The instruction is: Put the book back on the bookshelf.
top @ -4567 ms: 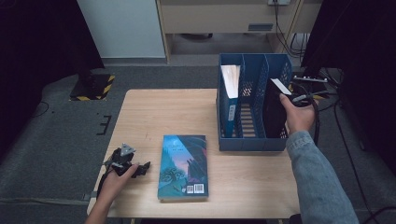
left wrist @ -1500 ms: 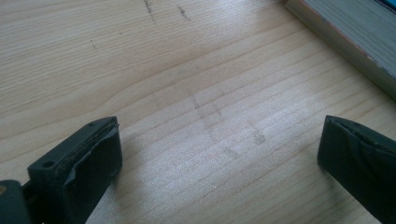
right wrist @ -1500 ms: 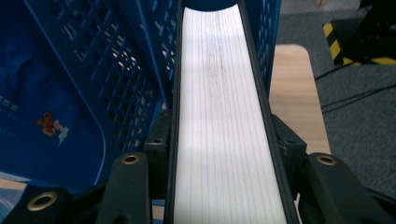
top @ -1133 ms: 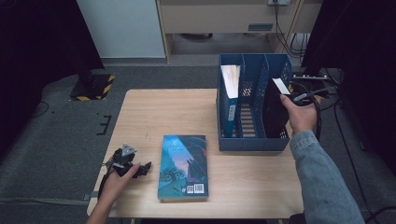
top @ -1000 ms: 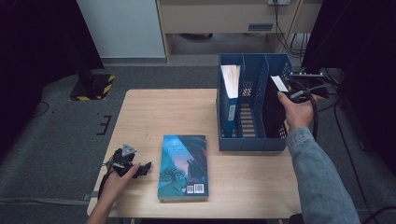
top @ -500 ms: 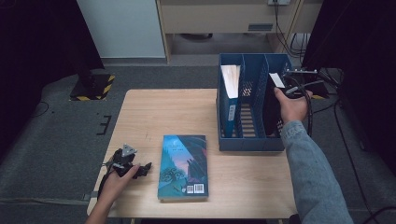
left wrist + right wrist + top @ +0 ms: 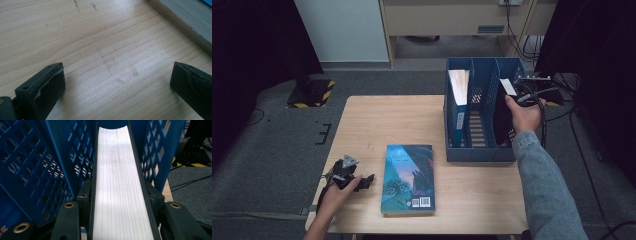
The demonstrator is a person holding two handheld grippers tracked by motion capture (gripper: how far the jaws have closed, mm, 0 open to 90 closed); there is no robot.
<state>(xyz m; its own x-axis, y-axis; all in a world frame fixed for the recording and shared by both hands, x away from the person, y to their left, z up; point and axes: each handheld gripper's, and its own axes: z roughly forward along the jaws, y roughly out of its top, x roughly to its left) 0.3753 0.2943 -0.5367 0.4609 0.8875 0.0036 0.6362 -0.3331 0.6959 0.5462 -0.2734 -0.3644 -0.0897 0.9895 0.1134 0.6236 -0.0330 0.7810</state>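
Dark-covered book (image 7: 501,112), pinched across its white page block (image 7: 120,182) by the right hand-held gripper (image 7: 518,99), stood upright in the right compartment of the blue file rack (image 7: 479,152) on the far right part of the table (image 7: 387,115). Nearest, at the left edge, the left hand-held gripper (image 7: 364,179) rested on the wood with its jaws spread wide over bare table. Just right of it lay a teal book (image 7: 408,177), flat. Farther off, another blue book (image 7: 458,100) stood in the rack's left compartment.

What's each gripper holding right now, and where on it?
Right gripper: a black book, jaws pressed on both covers, page edge showing between them, in the blue rack. Left gripper: nothing, open over the table.
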